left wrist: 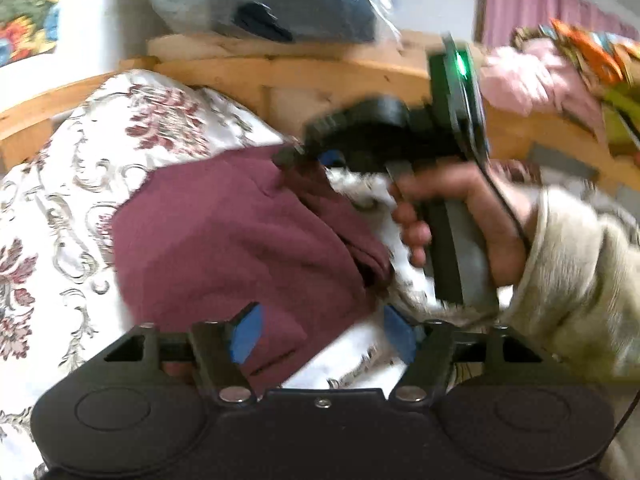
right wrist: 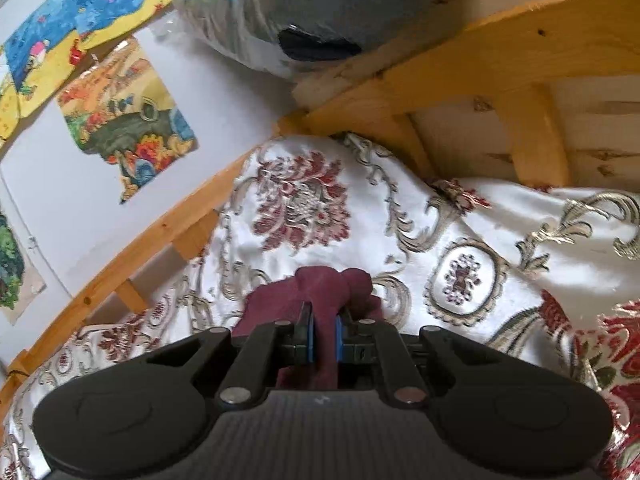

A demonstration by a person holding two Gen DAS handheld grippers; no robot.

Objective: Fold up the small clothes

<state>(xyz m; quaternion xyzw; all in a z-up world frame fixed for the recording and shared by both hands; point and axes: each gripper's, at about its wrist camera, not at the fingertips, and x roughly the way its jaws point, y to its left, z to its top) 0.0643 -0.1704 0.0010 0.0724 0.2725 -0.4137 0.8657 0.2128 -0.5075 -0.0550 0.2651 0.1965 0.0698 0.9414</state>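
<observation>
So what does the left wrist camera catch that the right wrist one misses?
Only the left wrist view shows the person's right hand around the other tool's handle, the open left gripper, a pink curtain and most of the maroon garment. Only the right wrist view shows the colourful pictures on the wall and the right gripper with its jaws clamped on a fold of the garment. Both show the garment, the floral bedspread, the wooden bed frame and a plastic-wrapped bundle.
</observation>
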